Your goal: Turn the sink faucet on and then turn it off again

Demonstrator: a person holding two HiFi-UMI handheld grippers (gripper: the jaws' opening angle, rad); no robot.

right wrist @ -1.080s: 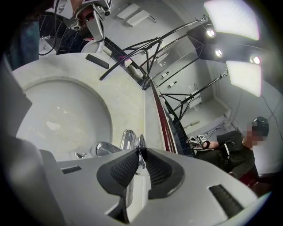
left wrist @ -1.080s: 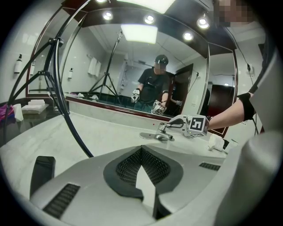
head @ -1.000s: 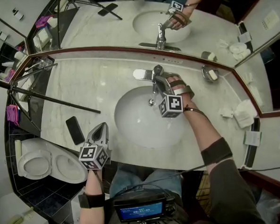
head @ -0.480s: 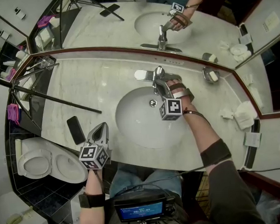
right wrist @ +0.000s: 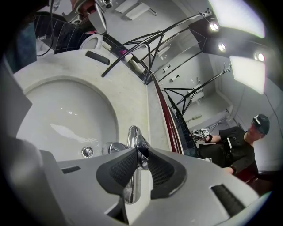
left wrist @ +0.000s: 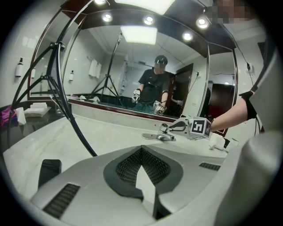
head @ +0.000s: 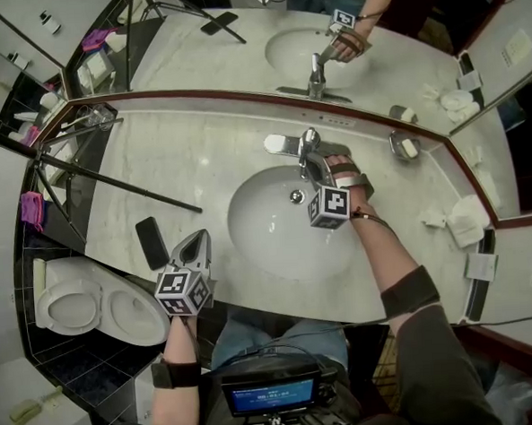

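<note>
1. Grey-bodied, the left gripper [head: 199, 242] hovers at the near edge of the surface [head: 155, 169]. Its jaws are pressed together on nothing. In the left gripper view its own bulk blocks most of the sink.
2. A dark phone [head: 151, 243] lies just beside it on the marble. In the left gripper view the gripper body cuts the phone off.
3. The white sink [head: 268, 243] sits mid-surface, its drain [head: 296, 196] in plain sight.
4. The right gripper [head: 313, 166] reaches across the sink. Its jaws have just been opening and stand narrowly apart, with the tip of the faucet's handle between them.
5. The chrome faucet [head: 305, 144] stands at the sink's far rim. In the head view the gripper covers much of its handle.
6. The mirror [head: 238, 47] behind repeats the scene.
</note>
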